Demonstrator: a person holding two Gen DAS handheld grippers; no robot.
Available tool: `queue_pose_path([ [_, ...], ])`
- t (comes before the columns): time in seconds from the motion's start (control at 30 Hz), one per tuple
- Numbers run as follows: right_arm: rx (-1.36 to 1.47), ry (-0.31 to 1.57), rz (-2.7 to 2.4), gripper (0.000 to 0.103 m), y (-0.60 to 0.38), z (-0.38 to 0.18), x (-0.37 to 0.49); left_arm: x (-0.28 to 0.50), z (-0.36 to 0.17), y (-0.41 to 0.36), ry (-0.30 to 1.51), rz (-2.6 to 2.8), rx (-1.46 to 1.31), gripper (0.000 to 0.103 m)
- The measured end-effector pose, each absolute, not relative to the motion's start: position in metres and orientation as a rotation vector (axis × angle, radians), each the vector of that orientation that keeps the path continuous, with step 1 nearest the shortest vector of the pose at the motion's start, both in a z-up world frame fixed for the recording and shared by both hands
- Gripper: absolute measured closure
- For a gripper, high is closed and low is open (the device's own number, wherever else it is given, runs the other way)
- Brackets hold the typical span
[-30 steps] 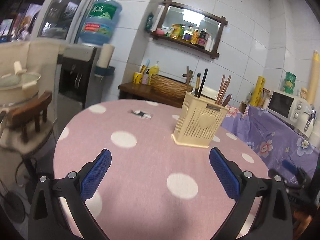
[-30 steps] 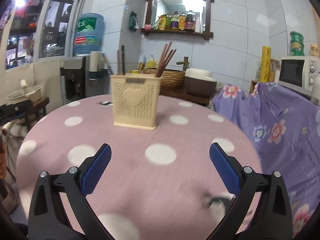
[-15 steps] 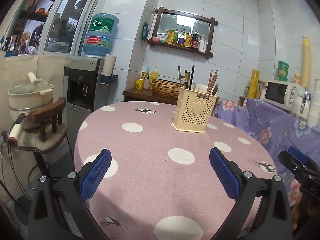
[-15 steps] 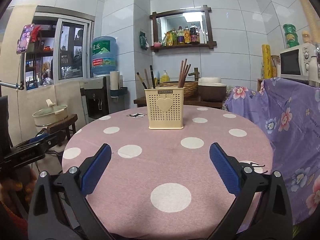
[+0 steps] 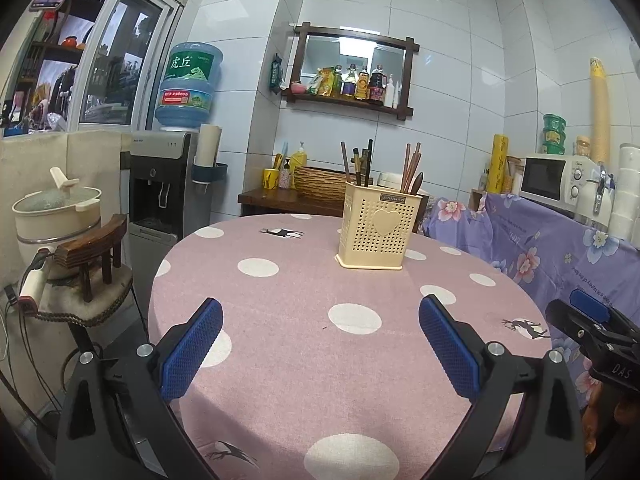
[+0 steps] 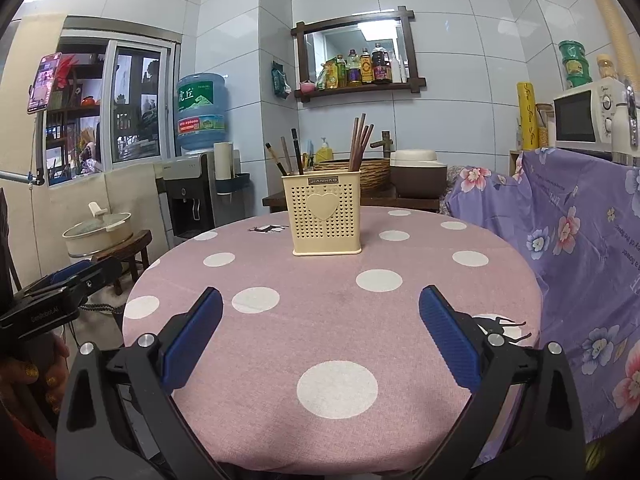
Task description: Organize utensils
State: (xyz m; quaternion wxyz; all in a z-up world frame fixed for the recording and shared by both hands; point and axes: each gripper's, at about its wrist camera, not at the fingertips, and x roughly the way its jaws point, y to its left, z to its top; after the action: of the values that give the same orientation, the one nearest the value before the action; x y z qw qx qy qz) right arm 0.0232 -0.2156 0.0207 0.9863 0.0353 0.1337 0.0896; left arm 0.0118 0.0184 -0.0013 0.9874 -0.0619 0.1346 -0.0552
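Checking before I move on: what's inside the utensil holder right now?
The utensil holder holds chopsticks on one side and dark-handled utensils on the other. Their lower ends are hidden by its walls.

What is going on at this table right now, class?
A person holds a gripper in each hand, the left gripper and the right gripper, both open and empty above the pink dotted tablecloth. Chopsticks and other utensils stand in the cream utensil holder. No loose utensils show on the table.
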Motion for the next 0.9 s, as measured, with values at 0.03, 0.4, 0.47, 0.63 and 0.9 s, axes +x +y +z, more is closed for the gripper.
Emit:
queue_pose_path([
  [0.03, 0.072, 0.269, 0.18, 0.006, -0.2159, 0.0207, 0.0232, 0.0118, -0.0013, 0.0182, 0.27, -0.11, -0.122, 0.005],
  [0.4, 0.066, 0.275, 0.176, 0.006, -0.2154, 0.0199, 0.0245, 0.0119, -0.0017, 0.0152, 0.276, -0.111, -0.11, 0.005],
  [0.47, 0.068, 0.276, 0.176, 0.006, -0.2156, 0.0194, 0.0249, 0.0109, -0.0013, 0.0149, 0.272, -0.104, -0.109, 0.005],
  [0.63, 0.066, 0.274, 0.173, 0.006, -0.216, 0.019, 0.0247, 0.011, -0.001, 0.0145, 0.278, -0.106, -0.108, 0.005],
  [0.9, 0.068, 0.277, 0.17, 0.006, -0.2157, 0.0179, 0.0246, 0.0084, -0.0008, 0.0113, 0.267, -0.095, -0.097, 0.005],
])
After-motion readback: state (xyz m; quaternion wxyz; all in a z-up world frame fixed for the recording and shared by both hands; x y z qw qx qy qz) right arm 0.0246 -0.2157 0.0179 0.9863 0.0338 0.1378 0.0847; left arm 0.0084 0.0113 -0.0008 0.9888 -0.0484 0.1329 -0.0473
